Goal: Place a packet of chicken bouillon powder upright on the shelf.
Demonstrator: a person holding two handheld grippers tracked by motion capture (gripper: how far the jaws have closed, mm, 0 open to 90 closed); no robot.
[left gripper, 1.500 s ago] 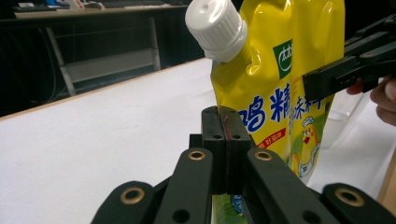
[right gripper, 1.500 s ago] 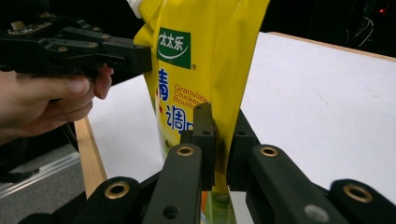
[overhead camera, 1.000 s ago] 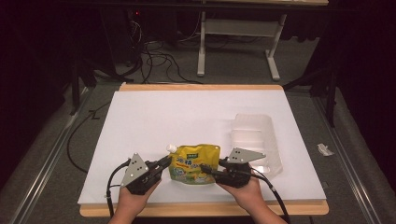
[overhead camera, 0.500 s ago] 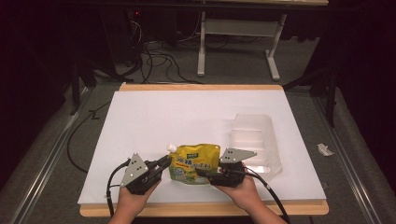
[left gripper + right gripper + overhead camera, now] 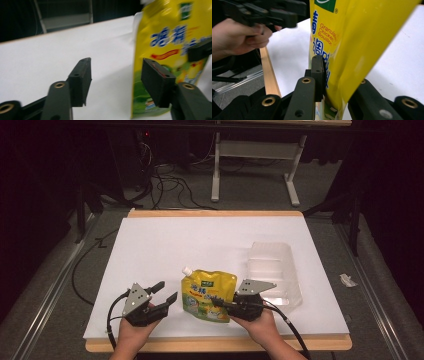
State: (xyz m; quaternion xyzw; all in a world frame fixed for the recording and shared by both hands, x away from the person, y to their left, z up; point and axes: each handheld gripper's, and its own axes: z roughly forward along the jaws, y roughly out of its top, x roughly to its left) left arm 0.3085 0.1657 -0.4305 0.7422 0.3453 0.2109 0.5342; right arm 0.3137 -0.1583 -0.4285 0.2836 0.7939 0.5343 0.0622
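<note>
the yellow pouch (image 5: 208,294) is lying near the front edge of the white table (image 5: 165,250), between the two grippers, and the right gripper (image 5: 223,303) is clamping its fingers on the pouch's lower right edge. in the right gripper view the pouch (image 5: 342,50) is standing between the two black fingers (image 5: 318,72), which are pressing its printed face on one side and its plain yellow back on the other. the left gripper (image 5: 166,292) is sitting just to the left of the pouch, apart from it, with its fingers spread wide and holding nothing. in the left gripper view the pouch (image 5: 170,50) is showing behind the right-hand finger (image 5: 157,85), outside the gap, while bare white table is showing between the fingers. that view is also catching one dark finger of the right gripper (image 5: 200,50) on the pouch's far edge. the right gripper view is making the words "granulated chicken bouillon" partly readable and is showing the person's left hand (image 5: 239,37) around the left gripper (image 5: 279,15) beyond the pouch, plus the table's wooden front rim (image 5: 269,75). the high view is showing the pouch's white spout (image 5: 186,270) pointing up and left, and a clear plastic tray (image 5: 274,272) lying just to the right of the pouch, behind the right gripper.
</note>
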